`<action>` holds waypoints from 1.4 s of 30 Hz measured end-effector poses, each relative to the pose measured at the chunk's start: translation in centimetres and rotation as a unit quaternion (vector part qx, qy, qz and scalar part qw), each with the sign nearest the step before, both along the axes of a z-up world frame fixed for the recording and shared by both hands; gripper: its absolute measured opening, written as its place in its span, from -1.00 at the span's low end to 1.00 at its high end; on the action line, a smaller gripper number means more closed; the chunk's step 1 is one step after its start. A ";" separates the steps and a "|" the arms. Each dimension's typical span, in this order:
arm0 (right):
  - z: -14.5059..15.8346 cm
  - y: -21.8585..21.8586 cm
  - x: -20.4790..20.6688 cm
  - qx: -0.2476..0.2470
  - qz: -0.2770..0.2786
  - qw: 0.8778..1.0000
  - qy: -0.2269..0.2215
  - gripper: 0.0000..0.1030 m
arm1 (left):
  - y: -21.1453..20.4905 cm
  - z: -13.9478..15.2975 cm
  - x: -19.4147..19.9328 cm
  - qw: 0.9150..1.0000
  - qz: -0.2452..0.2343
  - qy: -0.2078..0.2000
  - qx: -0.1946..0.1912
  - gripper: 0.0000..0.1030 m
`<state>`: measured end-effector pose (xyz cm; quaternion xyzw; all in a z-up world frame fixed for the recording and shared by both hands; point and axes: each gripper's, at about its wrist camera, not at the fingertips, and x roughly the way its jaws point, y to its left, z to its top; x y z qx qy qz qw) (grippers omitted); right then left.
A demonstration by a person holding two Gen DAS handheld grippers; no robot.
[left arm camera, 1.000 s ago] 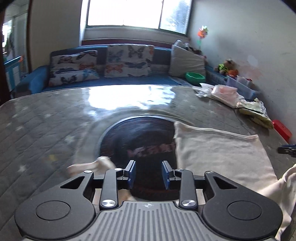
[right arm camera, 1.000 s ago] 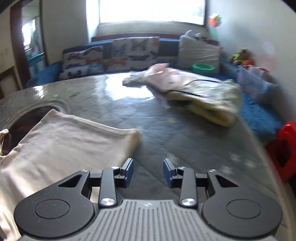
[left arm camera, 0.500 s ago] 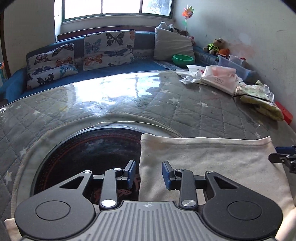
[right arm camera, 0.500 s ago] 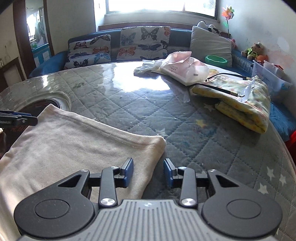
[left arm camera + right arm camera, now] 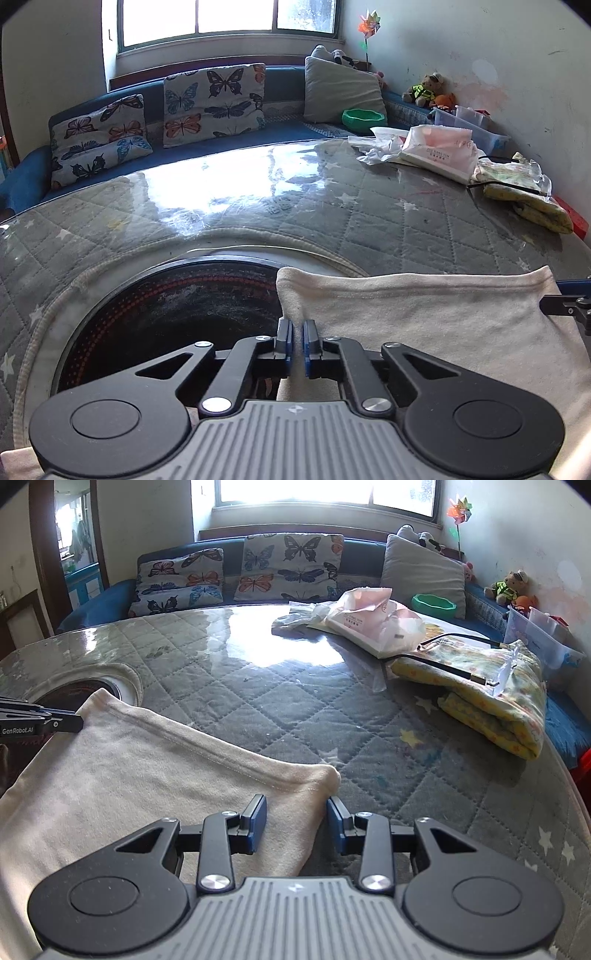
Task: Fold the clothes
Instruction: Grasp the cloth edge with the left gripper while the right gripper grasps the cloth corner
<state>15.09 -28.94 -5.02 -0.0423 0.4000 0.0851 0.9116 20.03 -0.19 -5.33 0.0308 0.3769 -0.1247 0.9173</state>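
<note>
The cream garment lies flat on the quilted counter, its left edge over a dark round inset. The left gripper has just closed and pinches the garment's left edge near the corner. The right gripper stands released, jaws apart astride the garment's right corner, pads not pressing. In the right wrist view the left gripper's side reads "GenRobot.AI"; print on the pink plastic bag is too small to read
</note>
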 end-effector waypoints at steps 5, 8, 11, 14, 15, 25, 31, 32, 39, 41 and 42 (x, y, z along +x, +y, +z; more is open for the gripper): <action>0.0 -0.2 0.2 0.002 -0.004 1.000 0.001 -0.30 | 0.0 0.1 -0.1 1.000 0.002 0.004 -0.003 -0.81; 0.0 -0.2 0.2 0.002 -0.008 1.000 -0.001 -0.30 | -0.1 0.3 -0.2 1.000 0.004 0.004 -0.003 -0.67; -0.1 -0.4 0.1 0.005 -0.017 1.000 0.000 -0.30 | -0.2 0.2 -0.2 1.000 0.003 0.002 0.001 -0.67; -0.1 -0.7 0.1 0.010 -0.020 1.000 0.001 -0.30 | -0.4 0.0 -0.3 1.000 0.001 0.000 0.006 -0.69; -0.1 -0.7 0.1 0.011 -0.020 1.000 0.002 -0.30 | -0.4 0.0 -0.3 1.000 0.000 -0.001 0.007 -0.71; -0.1 0.7 1.1 0.011 0.000 1.000 -0.001 -0.85 | 0.3 0.0 0.2 1.000 0.018 -0.009 0.008 -0.95; 0.1 2.4 2.9 0.009 0.011 1.000 -0.013 -0.87 | 2.3 0.2 1.2 0.999 0.047 -0.014 0.013 -0.95; 0.2 2.9 3.5 0.009 0.015 1.000 -0.016 -0.87 | 2.7 0.3 1.4 0.998 0.053 -0.015 0.014 -0.95; 0.2 6.8 7.3 0.008 0.038 0.998 -0.040 -0.87 | 5.9 0.7 3.4 0.995 0.096 -0.024 0.027 -0.95; 0.1 7.5 8.2 0.010 0.043 0.998 -0.036 -0.80 | 6.8 0.5 3.9 0.994 0.104 -0.019 0.025 -0.95; 0.0 7.9 8.5 0.010 0.043 0.998 -0.036 -0.71 | 7.2 0.3 4.1 0.994 0.108 -0.015 0.024 -0.94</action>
